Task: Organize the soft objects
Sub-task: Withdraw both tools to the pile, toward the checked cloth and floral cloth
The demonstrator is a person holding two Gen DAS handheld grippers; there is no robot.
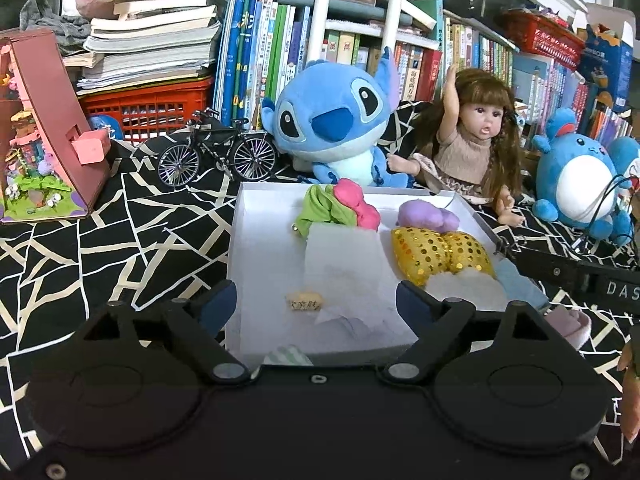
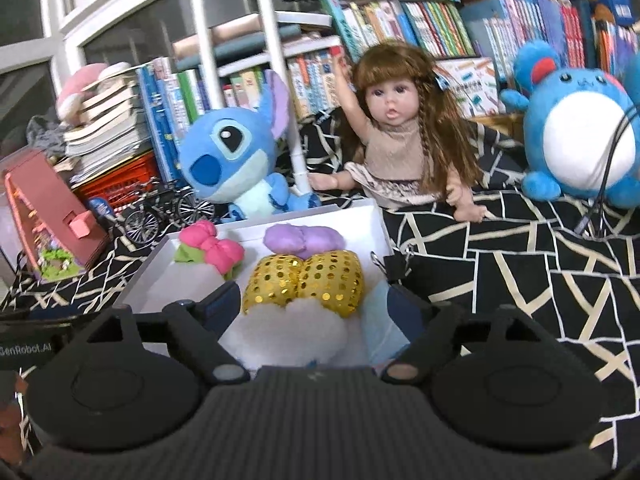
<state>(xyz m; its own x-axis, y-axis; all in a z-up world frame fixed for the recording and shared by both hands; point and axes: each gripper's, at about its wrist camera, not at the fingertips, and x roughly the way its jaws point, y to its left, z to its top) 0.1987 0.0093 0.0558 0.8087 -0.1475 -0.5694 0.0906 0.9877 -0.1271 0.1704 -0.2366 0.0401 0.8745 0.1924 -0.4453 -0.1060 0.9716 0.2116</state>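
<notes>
Judging from the contents of the white box (image 1: 236, 240), the organizing task appears largely complete. Four bow-shaped soft items are seen inside it: a green and pink pair (image 1: 340, 208) at the far side ahead of the left gripper (image 1: 316, 304), a purple bow (image 2: 304, 240) ahead of the right gripper (image 2: 308, 308), and a gold sequinned bow (image 2: 304, 280) just beyond the right gripper's fingertips. A white sheet-like item (image 1: 344, 264) lies flat ahead of the left gripper, and a fluffy white item (image 2: 288, 332) lies between the right gripper's fingers, untouched by the pads as far as can be seen.

Both tools are held with their fingers well apart, and nothing is clamped in either.

What is left cannot be fully determined. A small tan tag (image 1: 306, 302) lies loose in the box between the left fingers, a striped scrap (image 1: 288, 354) shows at the near wall, and a pale blue item (image 2: 378, 328) lies along the inner face of the right gripper's right finger. A pinkish soft item (image 1: 568, 320) lies outside the box, to the right of the left gripper, on the patterned cloth (image 1: 120, 240); it is judged a possible remaining item.
</notes>
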